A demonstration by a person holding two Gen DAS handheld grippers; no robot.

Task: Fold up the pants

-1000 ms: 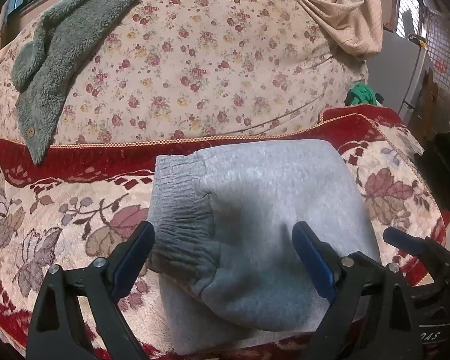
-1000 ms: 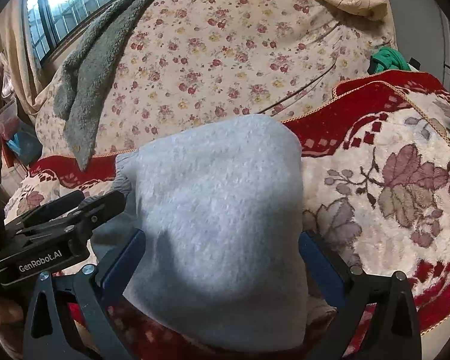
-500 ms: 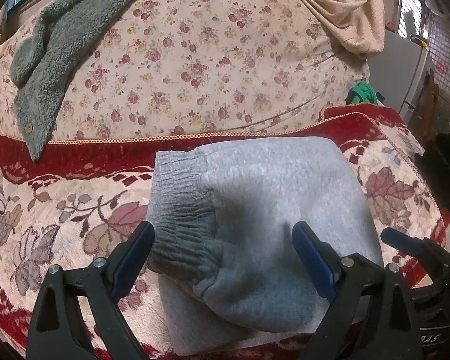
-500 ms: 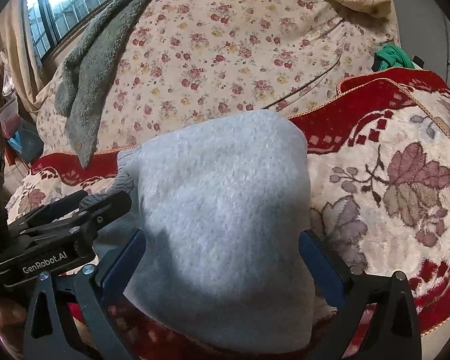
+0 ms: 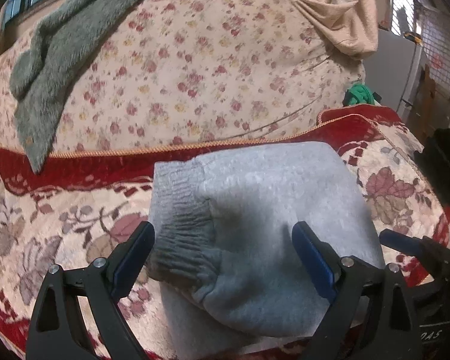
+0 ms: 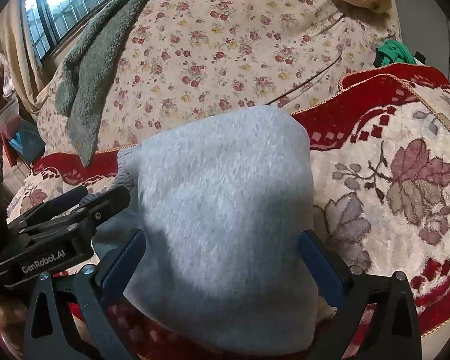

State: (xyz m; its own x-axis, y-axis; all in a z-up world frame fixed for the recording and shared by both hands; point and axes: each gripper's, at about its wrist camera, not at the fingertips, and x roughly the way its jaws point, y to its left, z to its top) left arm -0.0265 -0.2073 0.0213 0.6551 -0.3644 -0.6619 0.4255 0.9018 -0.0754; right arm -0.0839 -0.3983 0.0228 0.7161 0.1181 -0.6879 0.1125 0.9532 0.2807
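Observation:
The grey sweatpants (image 5: 264,210) lie folded into a compact bundle on the red and cream floral blanket (image 5: 60,216); the ribbed waistband (image 5: 180,219) shows on the bundle's left side. My left gripper (image 5: 223,249) is open, its blue-padded jaws wide apart over the near edge of the bundle. My right gripper (image 6: 222,258) is open too, spread over the near edge of the pants (image 6: 225,195). Neither gripper holds any cloth. The left gripper's body (image 6: 60,219) shows at the left of the right wrist view.
A flowered cream cover (image 5: 195,69) rises behind the blanket. A grey-green fleece garment (image 5: 54,60) hangs over it at left. A beige cloth (image 5: 339,15) drapes at top right. A green item (image 5: 358,94) sits at the right, near a grey cabinet (image 5: 390,69).
Both grippers have drawn back slightly from the folded pants, staying open. The bundle has not moved.

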